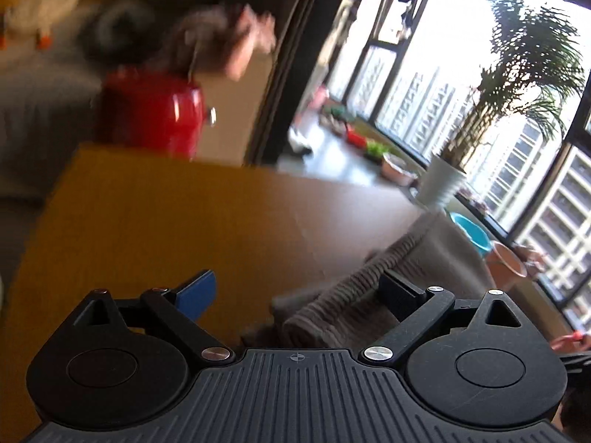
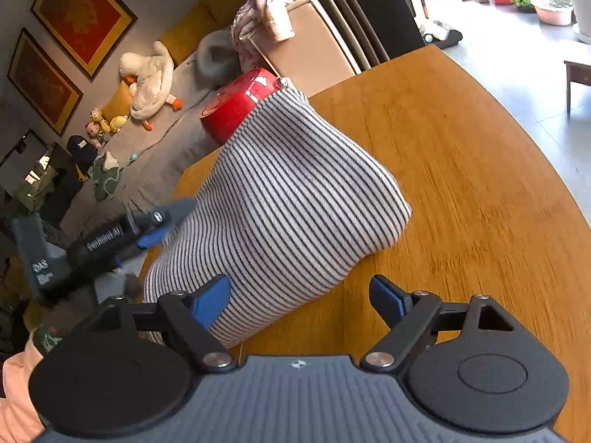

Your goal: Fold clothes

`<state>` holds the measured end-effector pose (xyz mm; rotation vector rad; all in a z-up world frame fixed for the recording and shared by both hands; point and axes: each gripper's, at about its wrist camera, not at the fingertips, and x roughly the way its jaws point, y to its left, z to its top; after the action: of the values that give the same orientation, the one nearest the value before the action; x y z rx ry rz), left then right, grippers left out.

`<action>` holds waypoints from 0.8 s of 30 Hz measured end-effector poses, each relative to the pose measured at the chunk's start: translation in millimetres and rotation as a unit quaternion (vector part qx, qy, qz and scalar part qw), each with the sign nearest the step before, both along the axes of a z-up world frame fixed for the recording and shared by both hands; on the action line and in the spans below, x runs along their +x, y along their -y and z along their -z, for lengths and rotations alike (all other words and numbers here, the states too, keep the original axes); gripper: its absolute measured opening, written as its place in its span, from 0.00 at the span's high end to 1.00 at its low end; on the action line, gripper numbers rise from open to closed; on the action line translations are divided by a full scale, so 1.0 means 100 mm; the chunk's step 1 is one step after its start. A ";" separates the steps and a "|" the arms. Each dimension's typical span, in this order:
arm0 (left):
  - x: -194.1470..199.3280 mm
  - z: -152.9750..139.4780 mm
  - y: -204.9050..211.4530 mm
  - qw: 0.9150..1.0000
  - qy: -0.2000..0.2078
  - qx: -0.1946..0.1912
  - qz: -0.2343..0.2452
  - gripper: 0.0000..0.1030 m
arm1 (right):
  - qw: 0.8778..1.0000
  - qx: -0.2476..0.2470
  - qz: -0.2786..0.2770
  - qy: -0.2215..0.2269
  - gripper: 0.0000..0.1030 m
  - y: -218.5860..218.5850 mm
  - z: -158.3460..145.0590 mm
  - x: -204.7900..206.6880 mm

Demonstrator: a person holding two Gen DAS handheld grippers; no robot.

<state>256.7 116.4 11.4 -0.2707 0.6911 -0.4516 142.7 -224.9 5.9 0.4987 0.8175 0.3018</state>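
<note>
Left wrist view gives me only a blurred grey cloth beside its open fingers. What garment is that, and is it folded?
Observer: It is a striped garment, white with thin dark stripes. It looks folded into a compact bundle on the wooden table.
Operator: Is the right gripper holding it?
Observer: No. The right gripper is open, with one blue finger over the garment's near edge and the other over bare table.
Operator: Where is the left gripper relative to it?
Observer: The left gripper sits at the garment's left side, by the table's edge.
</note>
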 end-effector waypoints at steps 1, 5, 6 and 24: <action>0.01 0.04 -0.02 1.000 -0.011 -0.014 0.006 0.05 | 1.000 -0.006 -0.001 0.006 0.20 0.00 -0.01 0.02; 0.01 0.09 -0.03 0.998 -0.040 -0.041 0.032 0.05 | 0.998 -0.051 -0.004 0.039 0.20 -0.04 -0.11 0.17; -0.03 0.09 0.01 0.998 -0.037 -0.029 0.039 0.05 | 0.997 -0.068 -0.001 0.048 0.20 -0.05 -0.13 0.22; -0.58 0.04 0.71 0.971 -0.047 -0.058 0.226 0.03 | 0.985 -0.145 0.062 0.072 0.01 0.25 -0.23 0.32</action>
<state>199.2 45.4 7.6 -0.2447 0.8226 -0.9221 174.4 -249.9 28.5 0.2483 0.6721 0.0998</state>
